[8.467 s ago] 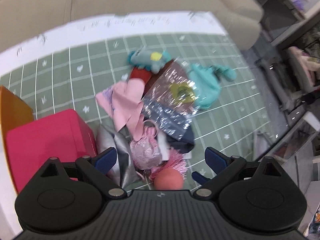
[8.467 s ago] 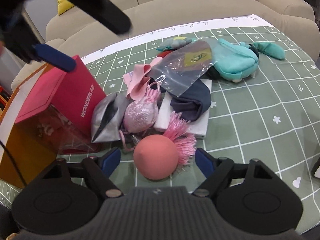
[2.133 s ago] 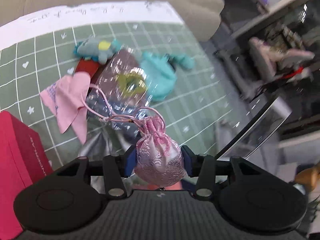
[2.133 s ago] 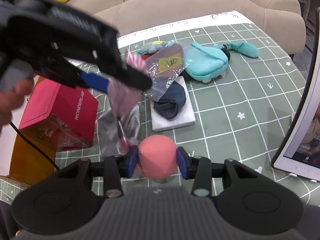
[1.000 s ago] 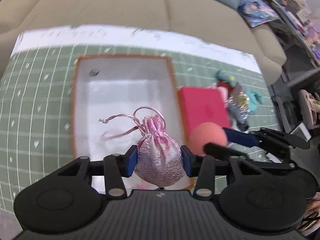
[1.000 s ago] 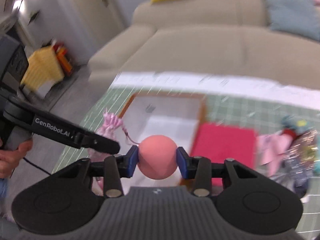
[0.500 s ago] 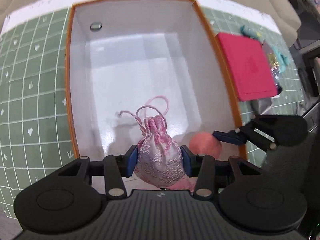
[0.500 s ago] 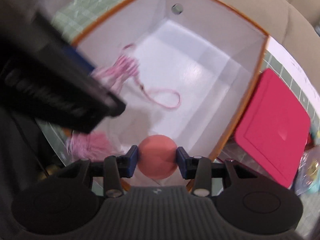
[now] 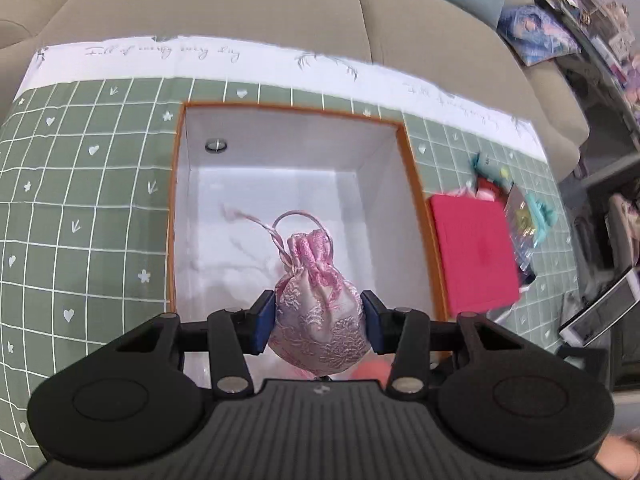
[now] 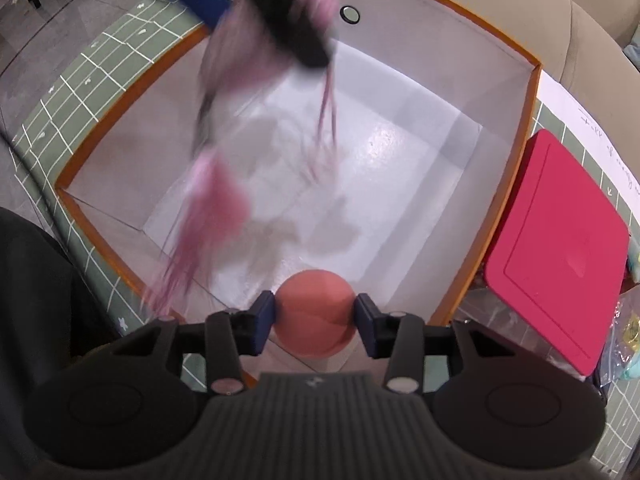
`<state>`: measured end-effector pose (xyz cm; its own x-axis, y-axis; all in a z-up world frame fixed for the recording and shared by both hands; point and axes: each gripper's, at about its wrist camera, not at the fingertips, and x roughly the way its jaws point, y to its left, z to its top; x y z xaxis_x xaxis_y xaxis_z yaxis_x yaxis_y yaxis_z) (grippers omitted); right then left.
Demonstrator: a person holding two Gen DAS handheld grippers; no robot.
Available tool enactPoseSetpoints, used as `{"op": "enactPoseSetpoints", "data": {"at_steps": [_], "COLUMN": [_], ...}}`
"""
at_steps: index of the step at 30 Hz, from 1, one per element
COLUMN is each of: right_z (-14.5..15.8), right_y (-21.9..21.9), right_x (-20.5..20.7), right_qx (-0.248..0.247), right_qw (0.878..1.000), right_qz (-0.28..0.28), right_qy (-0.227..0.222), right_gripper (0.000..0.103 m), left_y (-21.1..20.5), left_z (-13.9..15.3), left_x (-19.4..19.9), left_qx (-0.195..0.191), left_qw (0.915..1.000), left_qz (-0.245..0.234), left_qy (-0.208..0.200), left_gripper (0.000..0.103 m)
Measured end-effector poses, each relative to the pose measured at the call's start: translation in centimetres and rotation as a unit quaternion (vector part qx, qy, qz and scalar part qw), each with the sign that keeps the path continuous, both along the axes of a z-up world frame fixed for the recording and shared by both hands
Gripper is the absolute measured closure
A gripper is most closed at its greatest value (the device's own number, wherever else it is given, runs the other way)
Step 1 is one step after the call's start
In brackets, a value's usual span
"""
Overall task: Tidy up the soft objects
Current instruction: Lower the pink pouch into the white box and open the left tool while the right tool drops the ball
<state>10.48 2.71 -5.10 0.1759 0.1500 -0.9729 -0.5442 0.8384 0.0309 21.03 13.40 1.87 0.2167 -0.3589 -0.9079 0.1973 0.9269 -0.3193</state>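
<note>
My left gripper [image 9: 318,322] is shut on a pink brocade drawstring pouch [image 9: 318,320], held above the open orange-rimmed white box [image 9: 176,184]. The pouch's cords loop up over the box floor. My right gripper [image 10: 315,322] is shut on a salmon-pink soft ball [image 10: 315,312], held over the near right side of the same box [image 10: 532,92]. In the right wrist view the left gripper and its pouch [image 10: 248,56] show blurred above the box, with a pink tassel [image 10: 212,208] dangling below.
A red box [image 9: 474,256] [image 10: 560,248] lies right of the orange box. Beyond it lie more soft items, a teal plush [image 9: 540,208] and a clear plastic bag [image 9: 520,220]. The green grid tablecloth [image 9: 80,208] covers the table; a beige sofa [image 9: 240,0] stands behind.
Both grippers stay shut on their objects over the box. The left gripper has pulled up and back, so the box looks farther. The tassel swings, blurred, in the right wrist view.
</note>
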Motion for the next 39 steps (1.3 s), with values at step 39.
{"op": "enactPoseSetpoints", "data": {"at_steps": [39], "right_z": [6.7], "right_y": [-6.8], "right_x": [0.3], "right_qx": [0.197], "right_qw": [0.975], "right_qz": [-0.104], "right_qy": [0.002], "right_gripper": [0.025], "left_y": [-5.8], "left_z": [-12.9], "left_x": [-1.9], "left_qx": [0.067], "left_qw": [0.9818], "left_qz": [-0.087], "left_qy": [0.155], "left_gripper": [0.047]}}
